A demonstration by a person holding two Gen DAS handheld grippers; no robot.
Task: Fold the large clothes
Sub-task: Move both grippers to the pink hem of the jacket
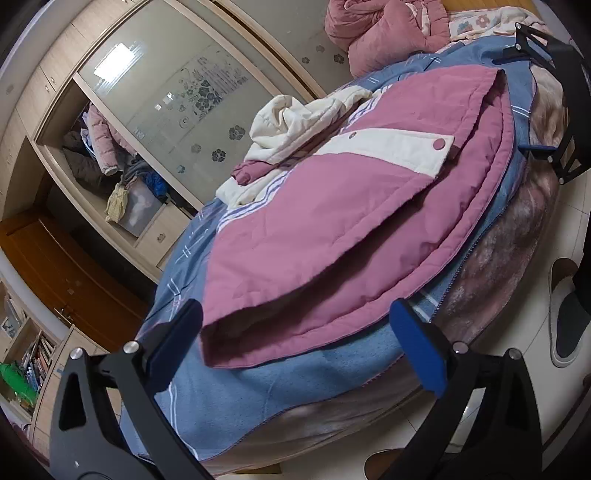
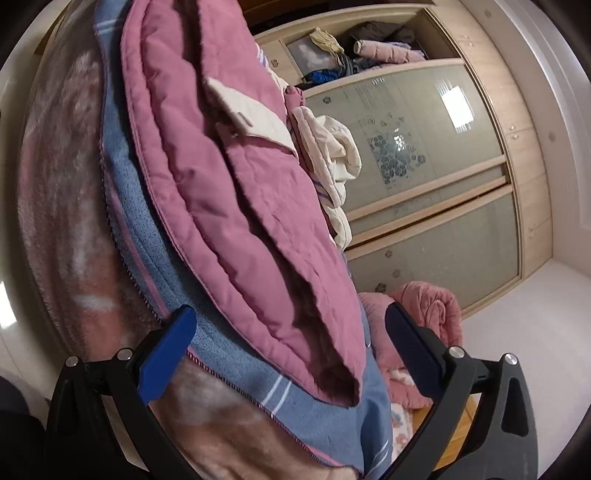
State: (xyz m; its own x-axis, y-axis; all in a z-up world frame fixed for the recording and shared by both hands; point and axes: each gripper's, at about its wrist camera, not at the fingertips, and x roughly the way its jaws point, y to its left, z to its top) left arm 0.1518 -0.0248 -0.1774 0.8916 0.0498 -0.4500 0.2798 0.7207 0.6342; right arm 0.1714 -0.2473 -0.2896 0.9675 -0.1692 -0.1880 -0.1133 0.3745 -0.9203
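A large pink padded jacket (image 1: 332, 229) with a cream panel and cream hood (image 1: 288, 129) lies spread on the blue bedcover (image 1: 258, 398). My left gripper (image 1: 299, 343) is open, its blue pads either side of the jacket's near hem corner, not touching it. The right gripper (image 1: 550, 107) shows at the far right edge of the bed in that view. In the right wrist view the jacket (image 2: 236, 192) fills the middle, and my right gripper (image 2: 291, 358) is open around its near hem corner.
A wardrobe (image 1: 166, 107) with frosted sliding doors stands behind the bed, one bay open and stuffed with clothes. Another pink padded garment (image 1: 384, 29) is heaped at the bed's far end. A slipper (image 1: 565, 317) lies on the tiled floor.
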